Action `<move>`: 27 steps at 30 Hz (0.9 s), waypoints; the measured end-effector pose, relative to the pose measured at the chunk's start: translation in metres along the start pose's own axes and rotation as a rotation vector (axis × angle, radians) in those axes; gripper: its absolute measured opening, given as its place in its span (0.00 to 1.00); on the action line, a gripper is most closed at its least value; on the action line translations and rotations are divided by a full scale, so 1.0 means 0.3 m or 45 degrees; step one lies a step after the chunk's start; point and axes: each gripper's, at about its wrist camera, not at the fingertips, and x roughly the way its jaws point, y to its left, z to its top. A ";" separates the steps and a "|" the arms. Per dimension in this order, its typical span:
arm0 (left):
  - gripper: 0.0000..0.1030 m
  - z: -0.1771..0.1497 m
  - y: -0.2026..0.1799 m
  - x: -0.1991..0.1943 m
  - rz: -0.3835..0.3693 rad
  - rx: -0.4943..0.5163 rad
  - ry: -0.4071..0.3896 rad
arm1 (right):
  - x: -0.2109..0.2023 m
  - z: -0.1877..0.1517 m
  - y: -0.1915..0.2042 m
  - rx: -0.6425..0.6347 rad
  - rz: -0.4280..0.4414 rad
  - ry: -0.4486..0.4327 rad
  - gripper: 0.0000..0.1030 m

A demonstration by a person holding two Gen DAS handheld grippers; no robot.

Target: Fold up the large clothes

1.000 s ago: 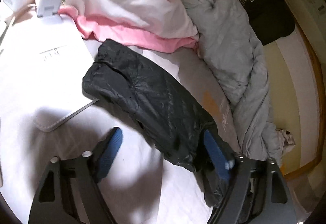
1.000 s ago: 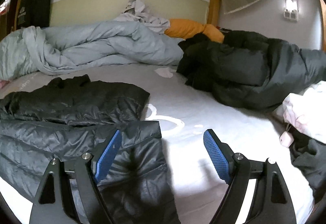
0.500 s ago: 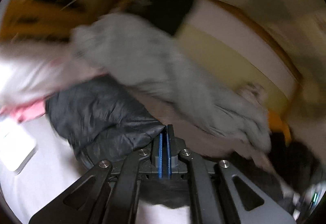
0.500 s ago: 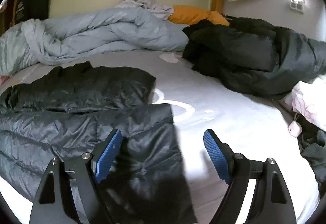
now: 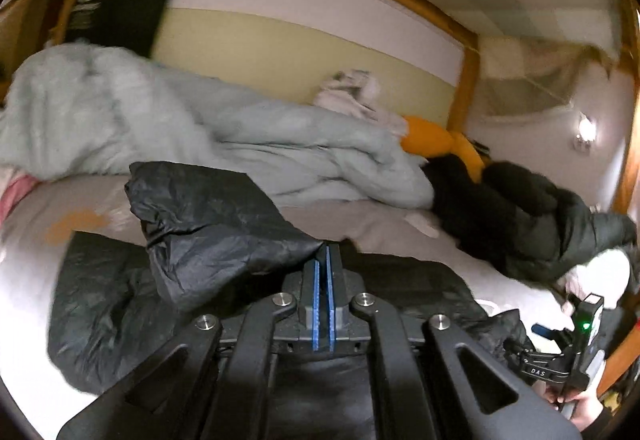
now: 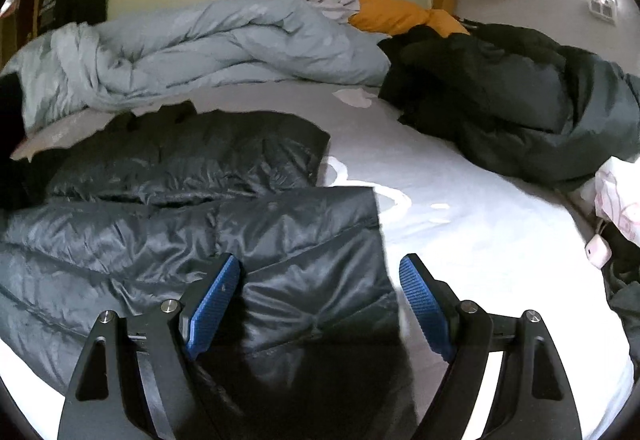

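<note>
A black puffer jacket [image 6: 180, 200] lies spread on the white bed sheet [image 6: 460, 200]. My left gripper [image 5: 322, 252] is shut, and the end of the jacket's sleeve [image 5: 208, 216] is pinched at its tips. The sleeve hangs lifted to the left, above the jacket's body [image 5: 104, 304]. My right gripper [image 6: 320, 262] is open just over the jacket's near right corner, with fabric below and between its blue pads [image 6: 216, 300] but not pressed. In the left wrist view the right gripper [image 5: 560, 344] appears at the lower right edge, held by a hand [image 5: 580, 408].
A crumpled grey duvet [image 6: 208, 40] runs along the headboard, with an orange pillow [image 6: 400, 14] behind it. A dark coat pile [image 6: 520, 92] fills the right of the bed. A white and pink cloth [image 6: 616, 196] and a small pink device [image 6: 598, 254] lie at the right edge.
The left gripper went from open around the sleeve to shut on it, then rose and swung across with the sleeve while rolling. The right gripper sank slightly toward the jacket corner.
</note>
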 end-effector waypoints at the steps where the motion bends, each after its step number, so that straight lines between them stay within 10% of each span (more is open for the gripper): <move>1: 0.02 0.009 -0.052 0.039 -0.008 0.025 0.017 | -0.011 0.006 -0.014 0.005 -0.009 -0.012 0.82; 18: 0.05 -0.132 -0.644 0.512 -0.156 0.213 0.280 | 0.015 0.060 -0.245 0.231 0.009 0.033 0.82; 23: 0.54 -0.163 -0.641 0.491 -0.135 0.238 0.272 | 0.006 0.062 -0.264 0.259 0.026 0.027 0.82; 27: 0.63 -0.164 -0.625 0.421 -0.093 0.314 0.231 | -0.004 0.063 -0.257 0.249 0.026 0.011 0.82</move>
